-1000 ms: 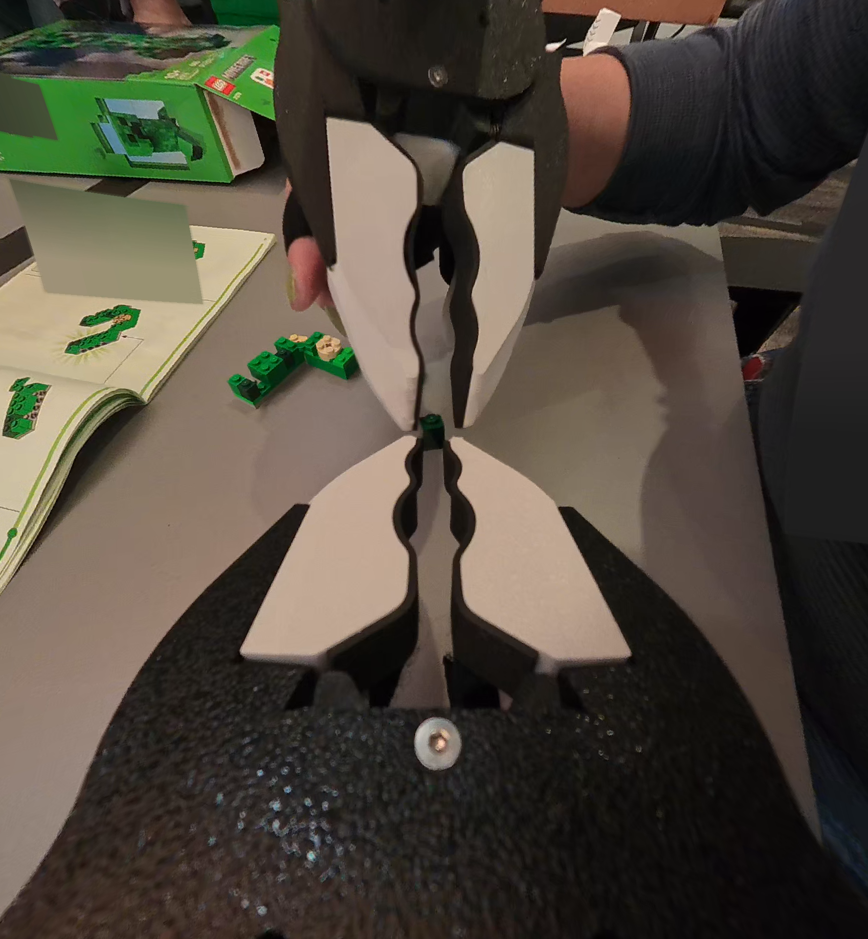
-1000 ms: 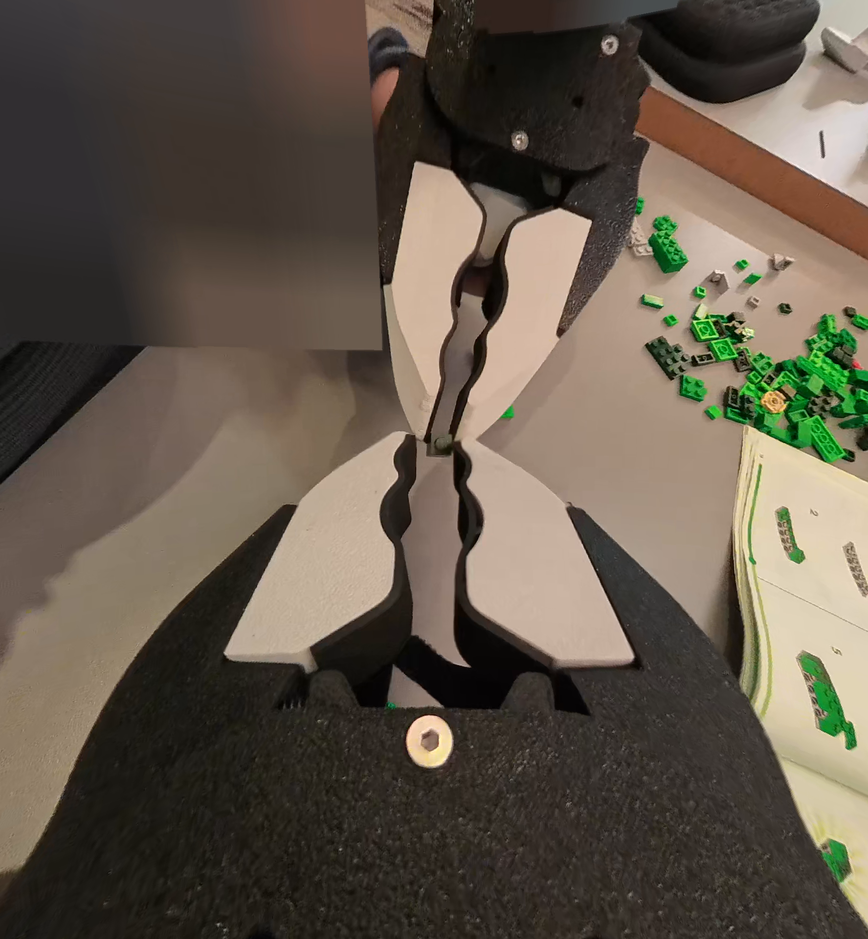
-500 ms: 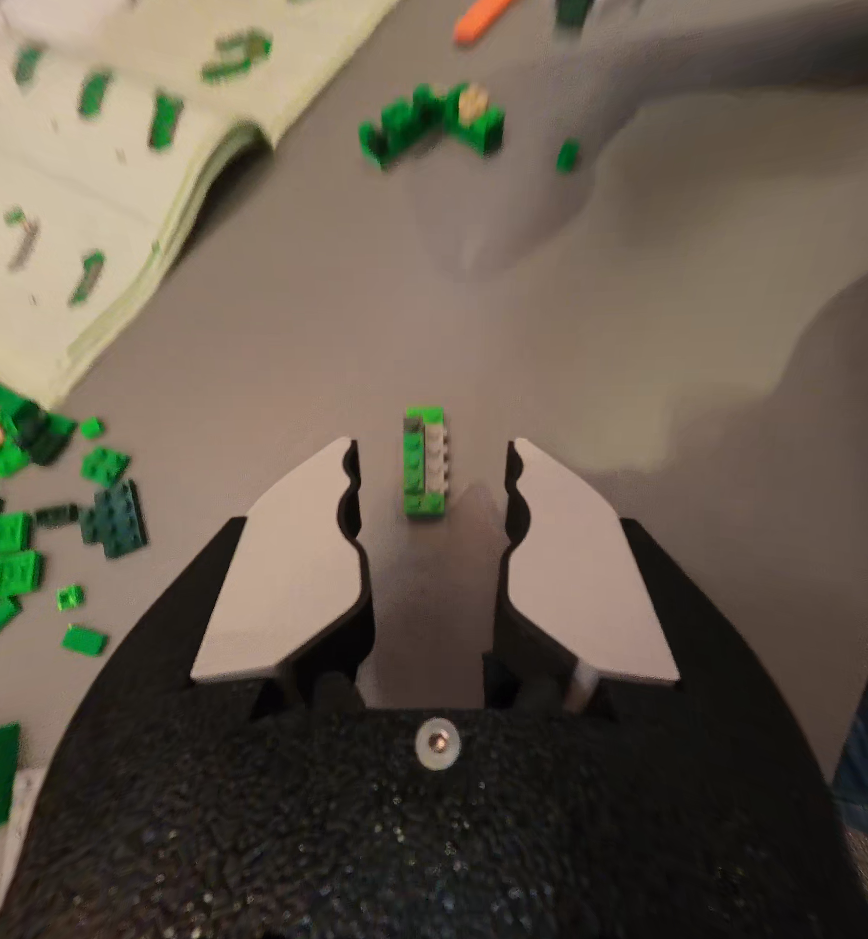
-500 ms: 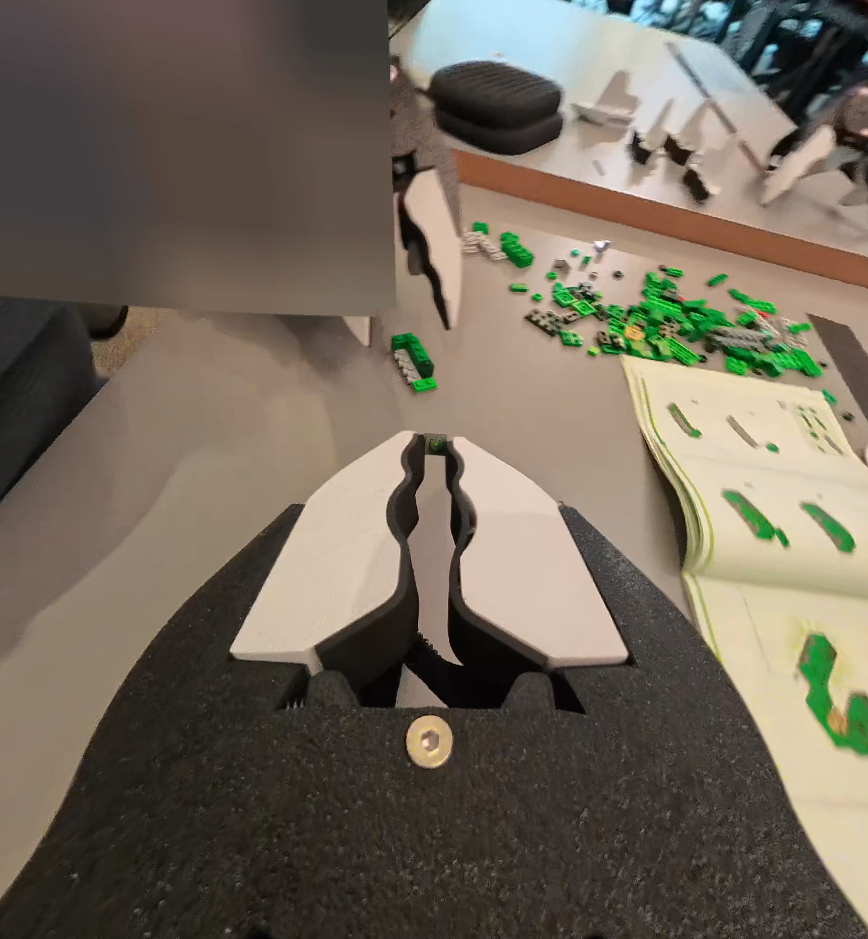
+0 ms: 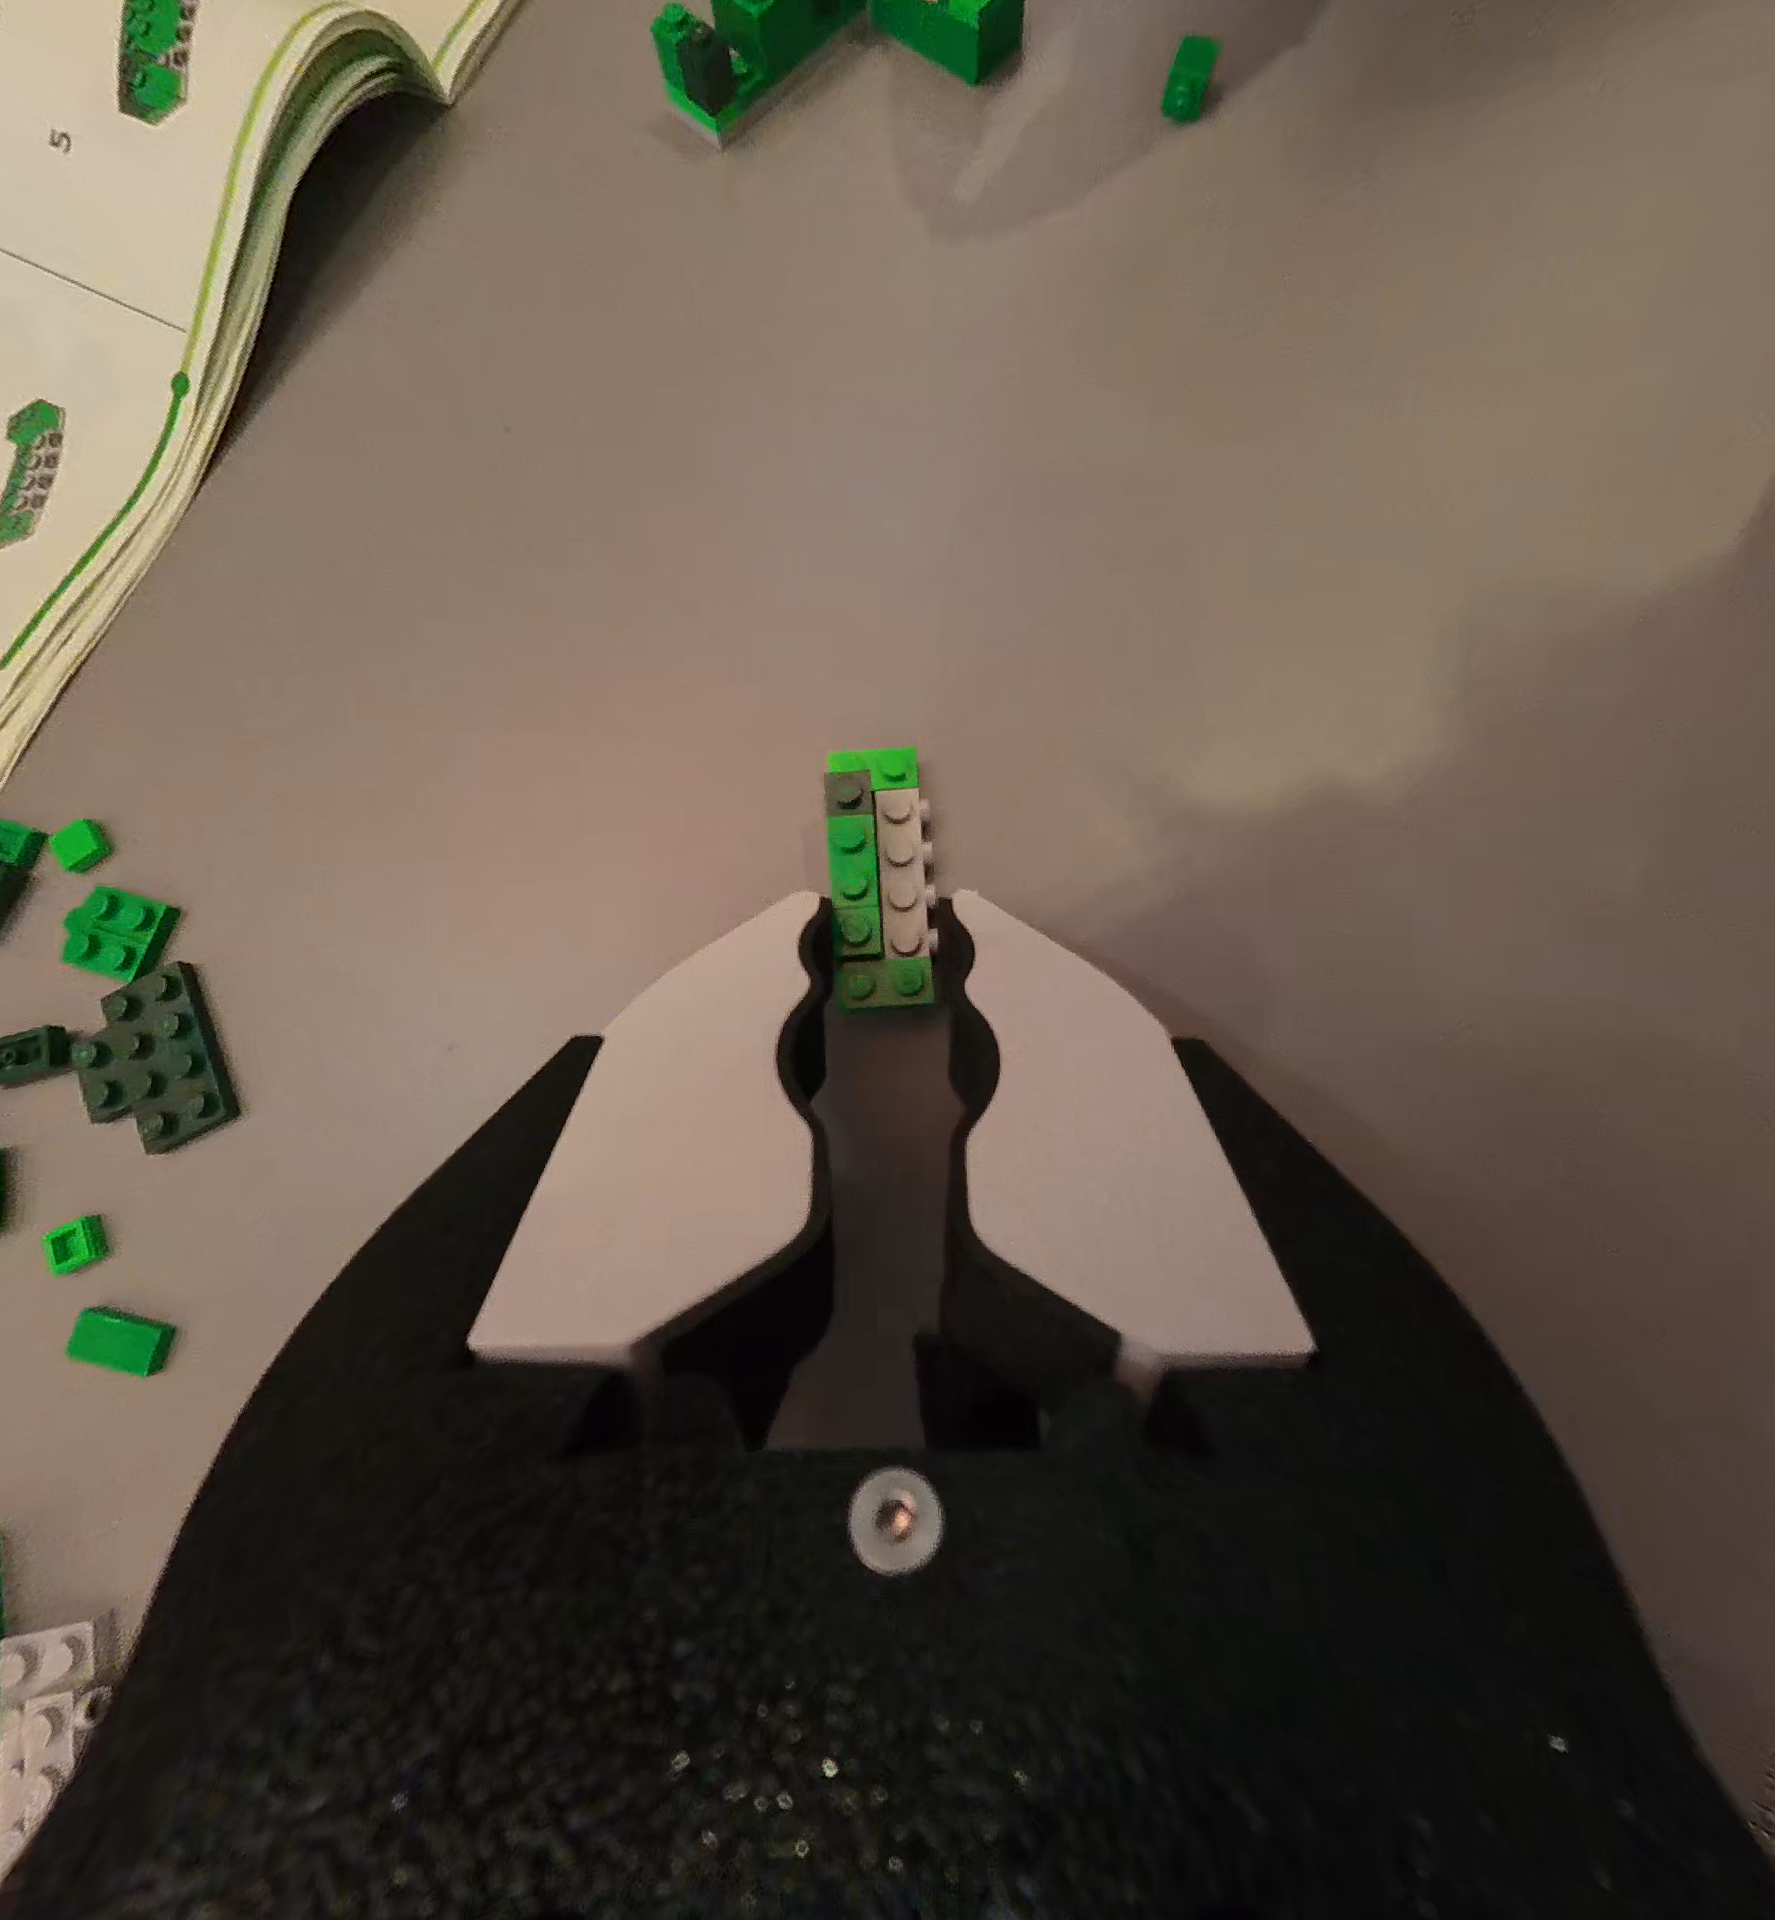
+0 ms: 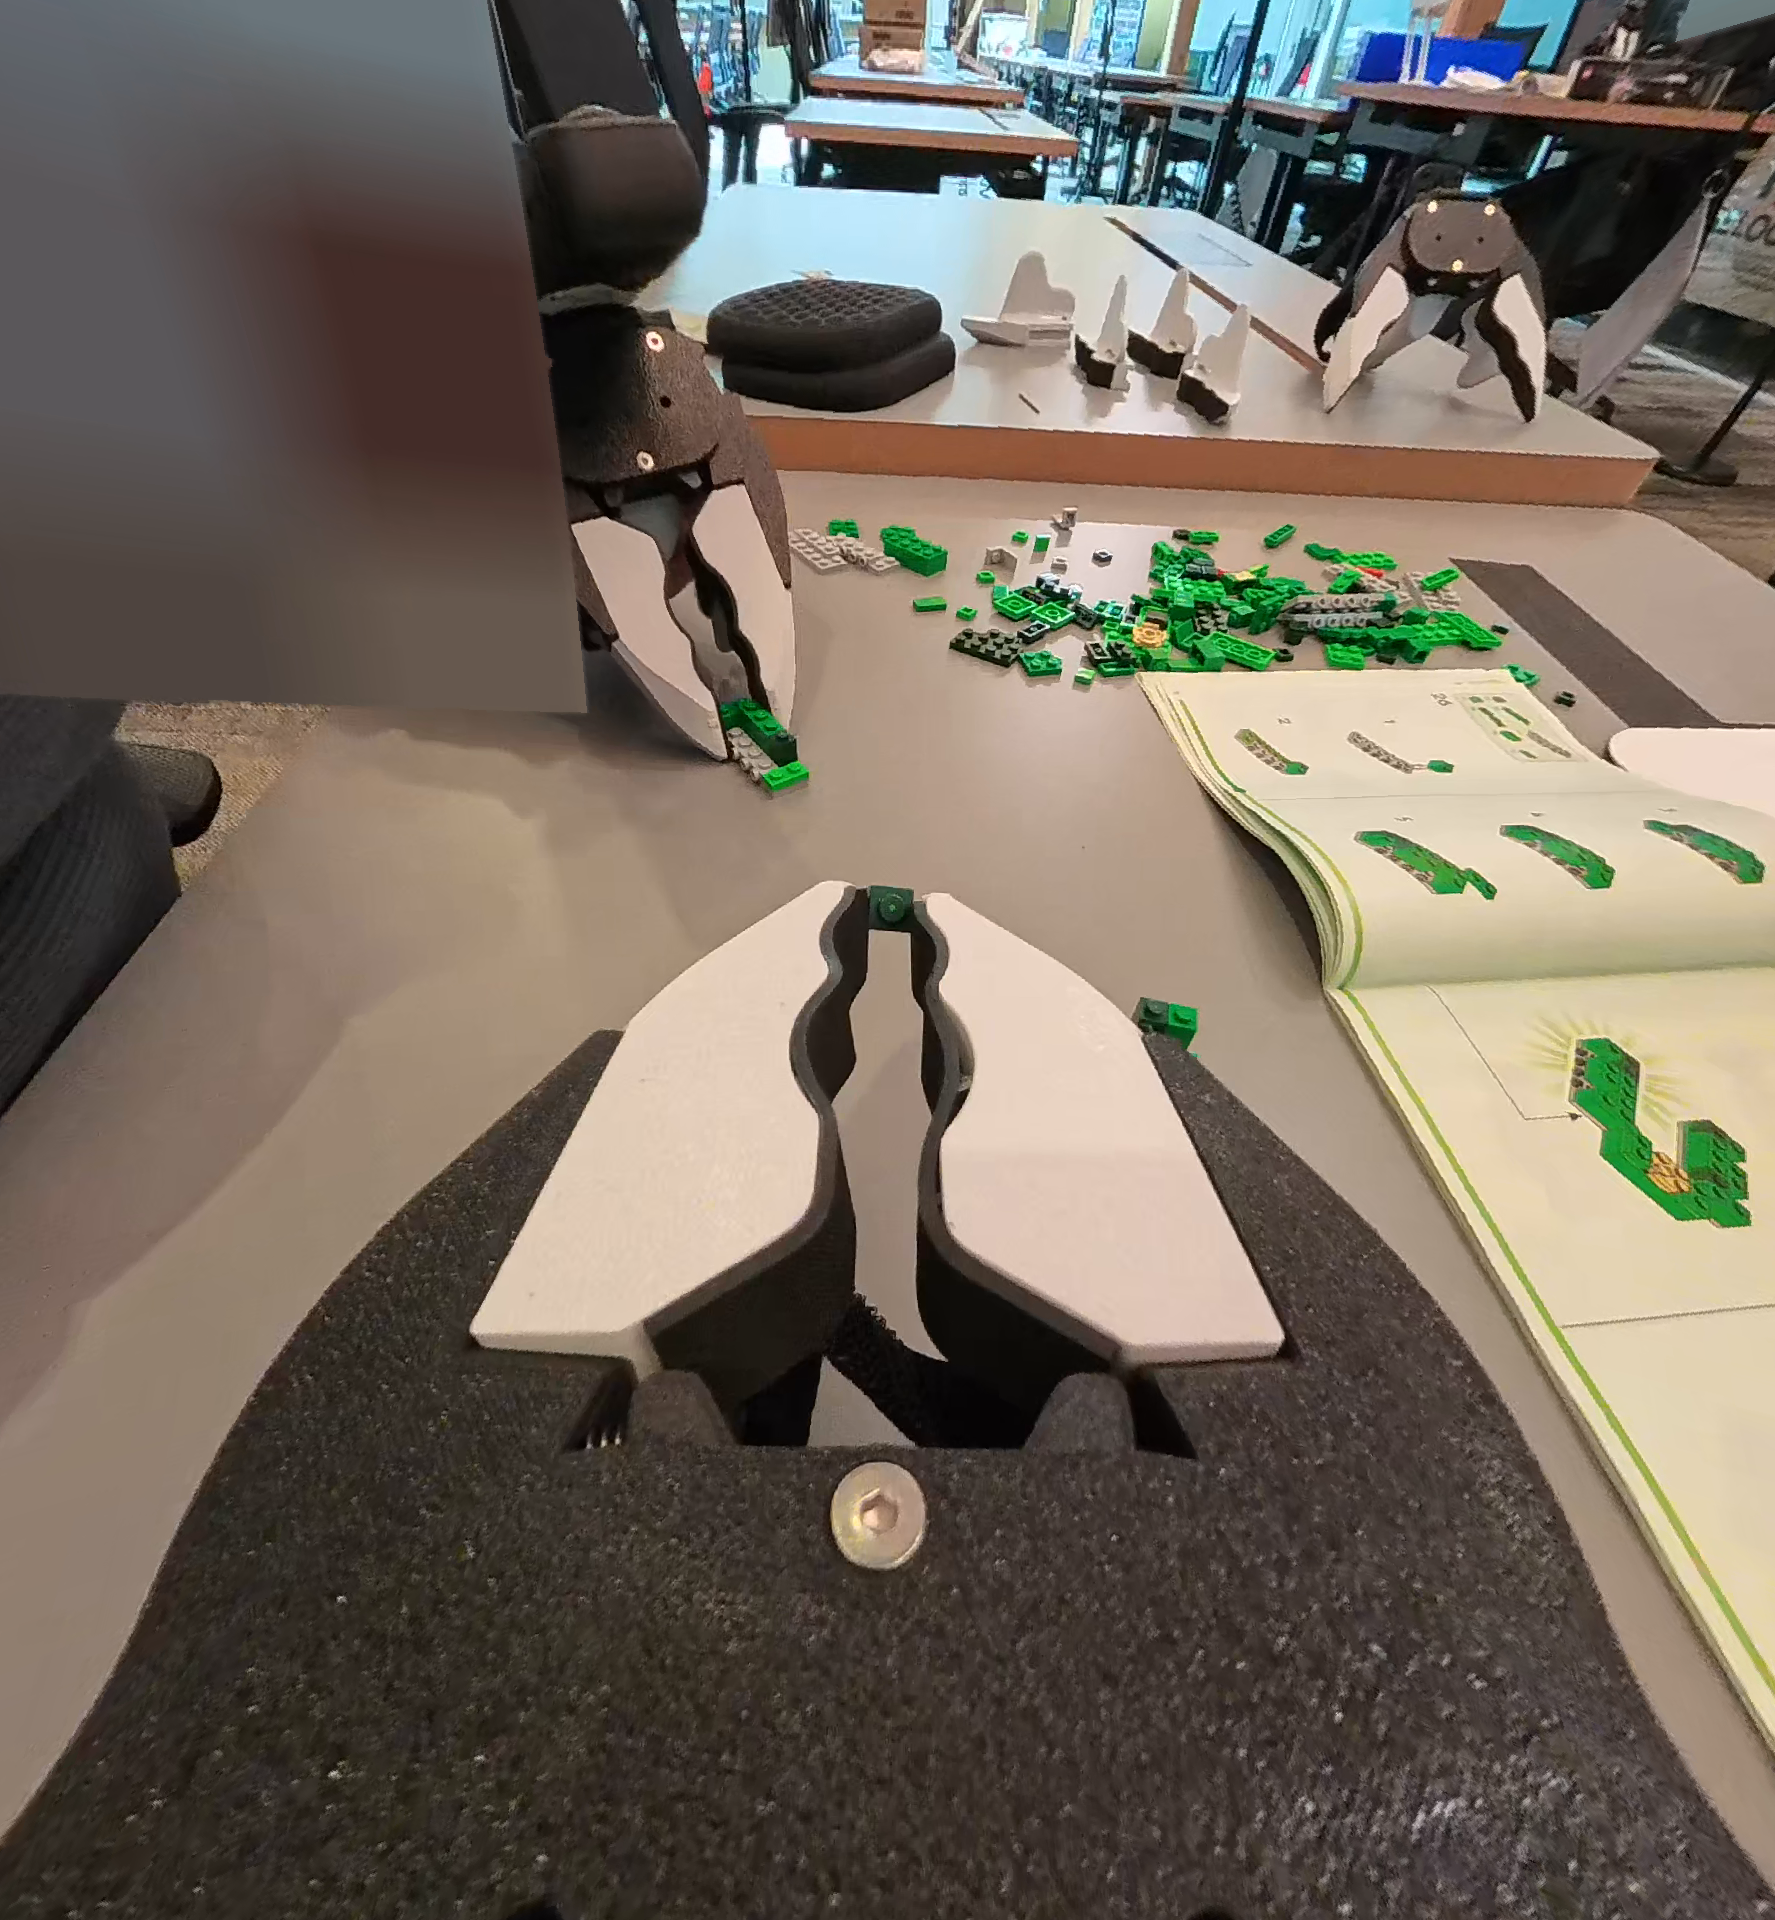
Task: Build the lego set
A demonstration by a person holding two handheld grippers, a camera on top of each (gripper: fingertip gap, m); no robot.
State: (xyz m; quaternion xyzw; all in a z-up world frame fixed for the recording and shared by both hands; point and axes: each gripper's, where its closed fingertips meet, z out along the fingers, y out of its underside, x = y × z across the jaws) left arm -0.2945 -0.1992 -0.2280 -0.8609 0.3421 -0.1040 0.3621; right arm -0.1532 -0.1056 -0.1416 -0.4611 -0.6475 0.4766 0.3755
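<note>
Lego strip (image 5: 881, 883), a short green-and-grey sub-assembly, lay flat on the grey counter (image 5: 1278, 520) with its long axis running straight away from the left gripper (image 5: 885, 909), in line with the jaws rather than across them. Those jaws stood narrowly apart around the strip's near end, one on each long side. They looked to be touching or very nearly touching it, and the strip sat on the counter, not lifted. In the right wrist view the same gripper (image 6: 748, 740) came down steeply onto the strip (image 6: 763, 750), well ahead and to the left.

The right gripper (image 6: 891, 902) hovered apart from that spot, its jaws nearly closed and pinching a single small dark green stud piece (image 6: 890, 910) at the very tips. The piece faced roughly toward the strip across open counter.

My reading is that the coming move hangs on this line-up: the left gripper was the nearer one and served to steady the strip, while the right had to carry its piece forward and left and down onto the studs of the far, uncovered part. The open instruction booklet (image 6: 1485, 935) lay to the right, and the loose brick pile (image 6: 1226, 613) beyond it, both clear of that path.
</note>
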